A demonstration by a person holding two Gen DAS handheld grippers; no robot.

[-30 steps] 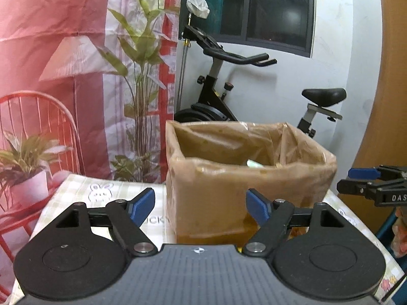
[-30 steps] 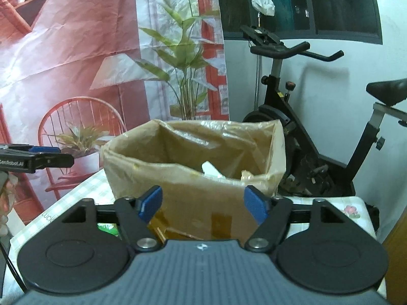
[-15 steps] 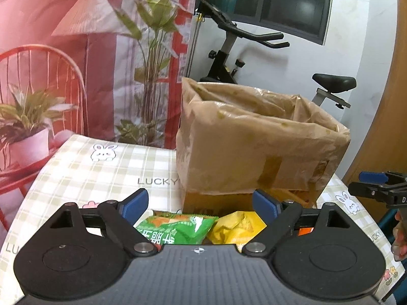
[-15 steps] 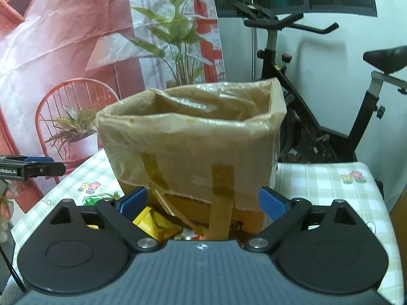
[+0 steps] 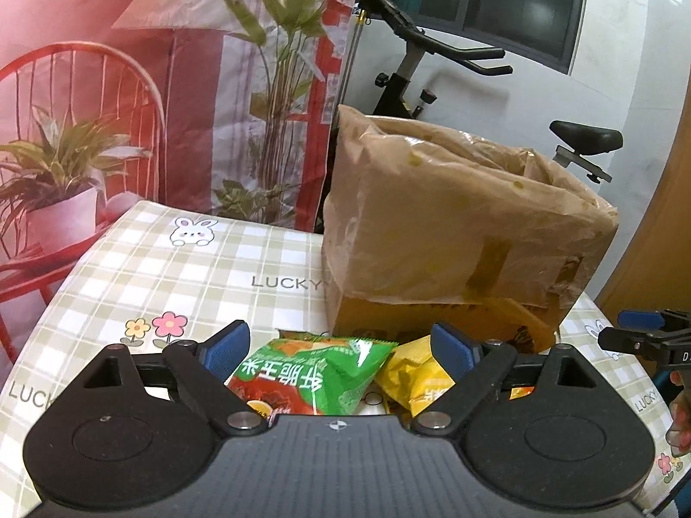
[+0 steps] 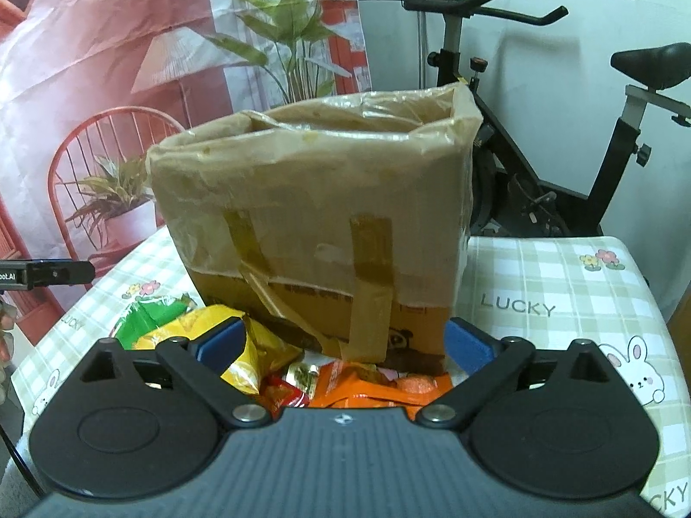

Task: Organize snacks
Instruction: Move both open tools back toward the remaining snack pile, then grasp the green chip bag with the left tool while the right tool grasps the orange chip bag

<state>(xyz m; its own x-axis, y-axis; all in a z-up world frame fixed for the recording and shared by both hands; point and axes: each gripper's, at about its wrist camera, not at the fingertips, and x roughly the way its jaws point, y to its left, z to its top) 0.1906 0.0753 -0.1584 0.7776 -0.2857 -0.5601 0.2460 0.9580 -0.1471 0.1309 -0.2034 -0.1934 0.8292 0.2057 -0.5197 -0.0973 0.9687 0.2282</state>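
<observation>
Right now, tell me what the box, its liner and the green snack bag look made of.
Box: brown cardboard, matte, printed, taped.
Liner: thin translucent plastic film, probably; wrinkled, glossy, folded over the rim.
Green snack bag: glossy printed plastic or foil film, with a crimped edge.

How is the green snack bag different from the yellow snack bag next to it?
The green snack bag has white lettering and a red lower part; the yellow snack bag is mostly plain yellow. In the left wrist view the green bag lies between the open left gripper's fingers, while the yellow one sits by the right finger. Both are crinkly packets lying on the checked tablecloth before the plastic-wrapped cardboard box.
</observation>
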